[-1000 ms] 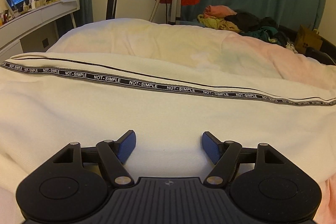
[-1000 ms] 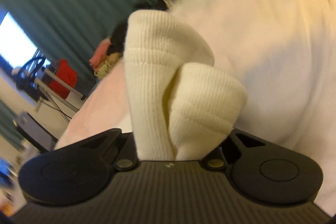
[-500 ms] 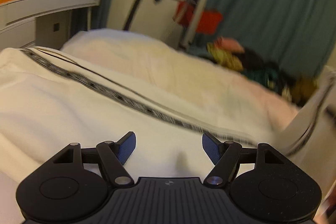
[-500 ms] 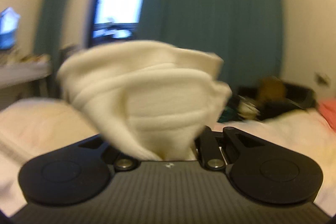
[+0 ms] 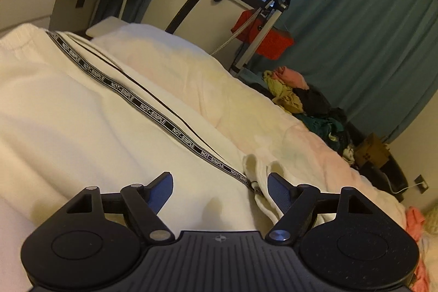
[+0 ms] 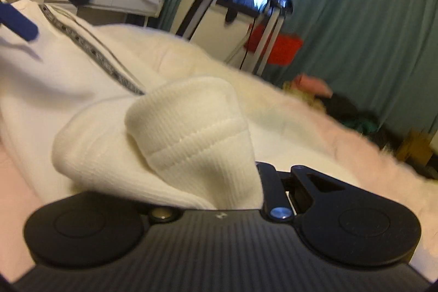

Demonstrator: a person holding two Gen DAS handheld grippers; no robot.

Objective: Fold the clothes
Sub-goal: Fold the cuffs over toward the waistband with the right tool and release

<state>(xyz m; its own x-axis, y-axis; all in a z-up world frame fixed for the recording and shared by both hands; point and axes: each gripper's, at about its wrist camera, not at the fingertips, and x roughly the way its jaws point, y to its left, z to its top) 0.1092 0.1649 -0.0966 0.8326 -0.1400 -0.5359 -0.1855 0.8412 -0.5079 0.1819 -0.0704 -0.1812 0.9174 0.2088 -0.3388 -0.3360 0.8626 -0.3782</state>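
A cream garment (image 5: 68,111) with a black "NOT-SIMPLE" band (image 5: 153,114) along it is spread over the bed (image 5: 213,78). Above the garment the left tool (image 5: 220,189) is held with its blue-padded fingers (image 5: 161,189) wide apart, and nothing is gripped between them. Beside the right-hand finger, at the end of the band, a ribbed cuff (image 5: 262,182) of the garment is seen bunched up. In the right wrist view, that ribbed cuff (image 6: 191,136) is clamped in the right tool (image 6: 219,199), whose fingers are hidden by the folded knit. Part of the left tool (image 6: 19,21) is seen above the garment at the far left. Beyond the bed, a pile of clothes (image 5: 301,100) is seen against the teal curtain (image 5: 369,32), and a red bag (image 5: 262,37) hangs from a stand near the window.
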